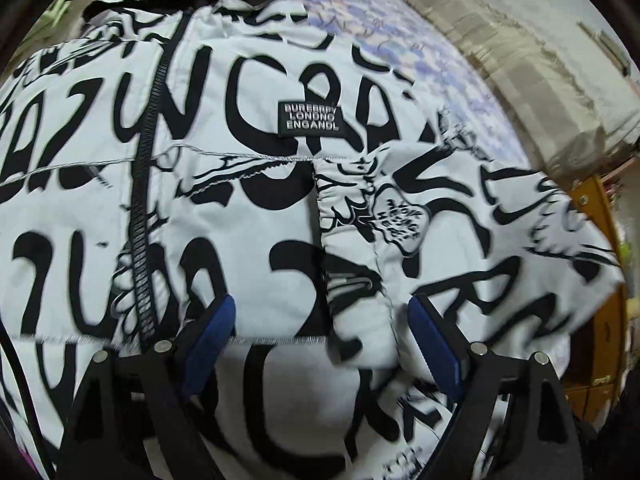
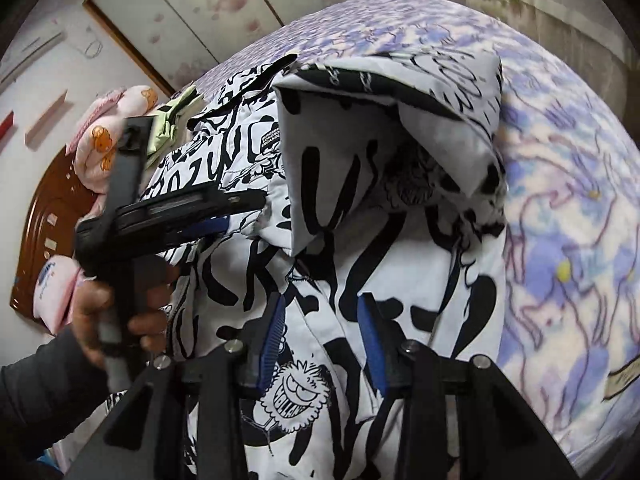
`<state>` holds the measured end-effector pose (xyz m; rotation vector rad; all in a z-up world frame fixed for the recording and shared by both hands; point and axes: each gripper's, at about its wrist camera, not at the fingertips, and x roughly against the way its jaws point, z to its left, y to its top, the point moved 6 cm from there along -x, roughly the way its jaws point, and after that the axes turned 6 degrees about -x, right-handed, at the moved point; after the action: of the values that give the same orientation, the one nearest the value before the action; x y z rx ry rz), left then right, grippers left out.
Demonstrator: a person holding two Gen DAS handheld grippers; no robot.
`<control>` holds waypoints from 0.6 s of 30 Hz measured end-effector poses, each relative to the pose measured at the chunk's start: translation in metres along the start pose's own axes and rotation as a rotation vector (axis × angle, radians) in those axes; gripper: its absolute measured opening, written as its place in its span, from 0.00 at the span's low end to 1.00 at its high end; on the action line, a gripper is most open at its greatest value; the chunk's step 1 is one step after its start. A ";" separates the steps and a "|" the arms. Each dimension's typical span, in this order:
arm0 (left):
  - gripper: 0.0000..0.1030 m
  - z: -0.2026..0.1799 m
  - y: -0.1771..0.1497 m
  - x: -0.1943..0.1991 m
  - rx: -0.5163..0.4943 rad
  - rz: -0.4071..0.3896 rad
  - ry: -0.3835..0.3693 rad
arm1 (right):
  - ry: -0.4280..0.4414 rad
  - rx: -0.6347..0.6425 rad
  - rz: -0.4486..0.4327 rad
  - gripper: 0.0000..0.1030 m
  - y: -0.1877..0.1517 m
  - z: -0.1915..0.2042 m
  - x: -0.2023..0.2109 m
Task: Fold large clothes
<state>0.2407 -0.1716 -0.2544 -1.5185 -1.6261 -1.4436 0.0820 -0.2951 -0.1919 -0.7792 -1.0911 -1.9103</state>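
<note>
Jacket [image 1: 248, 184] (white, black graffiti print) lies on the bed [image 2: 560, 208], one part folded over; left hand-held gripper [image 1: 322, 332] spread wide, right hand-held gripper [image 2: 320, 340] half spread, apparently gripping nothing; pinch both layers before folding.

One jacket [image 1: 240, 200], two tools [image 1: 320, 332] [image 2: 320, 344], one bedspread [image 2: 560, 240].
</note>
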 end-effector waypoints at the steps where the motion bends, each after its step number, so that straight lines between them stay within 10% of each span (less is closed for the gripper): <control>1: 0.84 -0.005 0.003 -0.004 -0.018 0.000 0.017 | 0.004 -0.003 0.005 0.37 -0.002 0.000 -0.002; 4: 0.84 -0.019 0.013 -0.015 -0.074 0.017 0.063 | -0.010 0.007 0.023 0.37 -0.009 0.000 -0.007; 5: 0.72 -0.024 0.016 -0.017 -0.090 0.023 0.074 | -0.019 0.010 0.028 0.37 -0.010 -0.001 -0.009; 6: 0.33 -0.030 0.019 -0.018 -0.113 0.022 0.074 | -0.028 0.011 0.033 0.37 -0.012 -0.002 -0.011; 7: 0.28 -0.037 0.023 -0.018 -0.135 0.032 0.074 | -0.035 0.010 0.035 0.37 -0.012 -0.003 -0.011; 18: 0.24 -0.058 0.098 0.103 -0.193 -0.248 0.087 | -0.278 -0.082 -0.135 0.37 0.036 -0.054 0.014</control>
<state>0.2857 -0.1988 -0.1102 -1.3676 -1.7106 -1.8198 0.0990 -0.3591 -0.1899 -1.0651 -1.2667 -2.0113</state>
